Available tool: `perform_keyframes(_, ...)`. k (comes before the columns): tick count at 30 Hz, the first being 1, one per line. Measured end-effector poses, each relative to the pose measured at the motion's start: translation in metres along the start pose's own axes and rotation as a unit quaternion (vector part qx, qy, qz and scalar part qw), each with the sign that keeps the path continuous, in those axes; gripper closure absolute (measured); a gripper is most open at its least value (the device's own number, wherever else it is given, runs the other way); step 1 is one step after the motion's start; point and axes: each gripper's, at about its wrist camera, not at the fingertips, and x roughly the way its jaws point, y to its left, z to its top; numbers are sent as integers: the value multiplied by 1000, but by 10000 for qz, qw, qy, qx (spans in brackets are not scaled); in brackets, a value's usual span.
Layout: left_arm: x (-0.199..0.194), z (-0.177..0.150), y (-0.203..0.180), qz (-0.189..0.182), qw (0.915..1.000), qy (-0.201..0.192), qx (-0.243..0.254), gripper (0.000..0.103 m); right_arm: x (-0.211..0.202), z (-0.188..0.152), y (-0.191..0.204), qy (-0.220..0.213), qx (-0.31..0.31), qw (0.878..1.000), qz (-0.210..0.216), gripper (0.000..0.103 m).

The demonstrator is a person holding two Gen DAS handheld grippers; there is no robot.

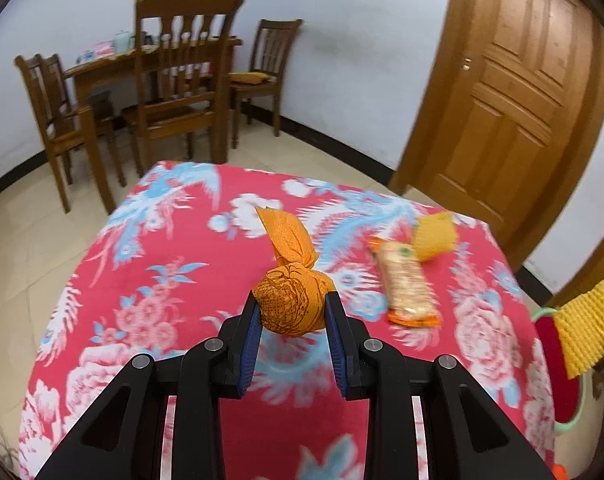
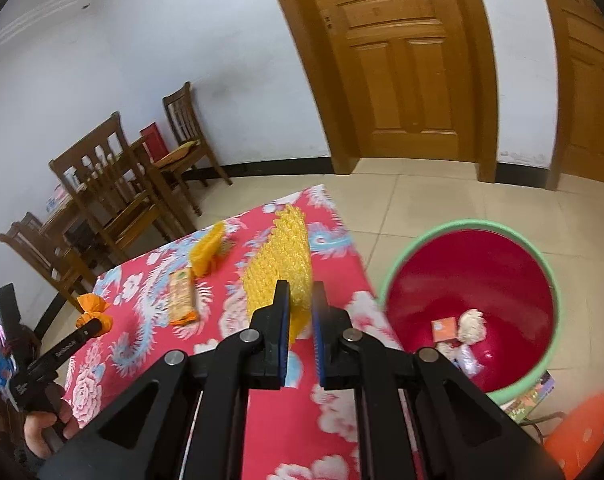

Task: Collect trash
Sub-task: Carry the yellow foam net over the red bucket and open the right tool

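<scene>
My left gripper (image 1: 291,306) is shut on a knotted orange net bag (image 1: 291,296), held above the red floral tablecloth (image 1: 173,280); the bag also shows in the right wrist view (image 2: 93,314). My right gripper (image 2: 300,300) is shut on a yellow foam net sleeve (image 2: 279,256), seen at the far right of the left wrist view (image 1: 586,330). A snack wrapper (image 1: 408,284) and a second yellow foam sleeve (image 1: 436,238) lie on the table. A red bin with a green rim (image 2: 474,280) stands on the floor right of the table, with some trash in it.
Wooden chairs and a dining table (image 1: 157,80) stand beyond the table's far edge. Wooden doors (image 2: 394,56) are in the back wall. An orange stool (image 2: 582,432) stands by the bin. The floor is tiled.
</scene>
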Motion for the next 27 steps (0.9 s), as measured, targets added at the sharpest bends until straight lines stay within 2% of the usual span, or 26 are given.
perform_keyframes(12,-18,-4,-67,-590,9971,96,477,72,-13,-6,-68,-19,515,9980,-379,90)
perform_keyframes(27,-25,-18,-161,-1275,9841,315,1194,72,-2,-14,-137,175,1079,9903,-854,90)
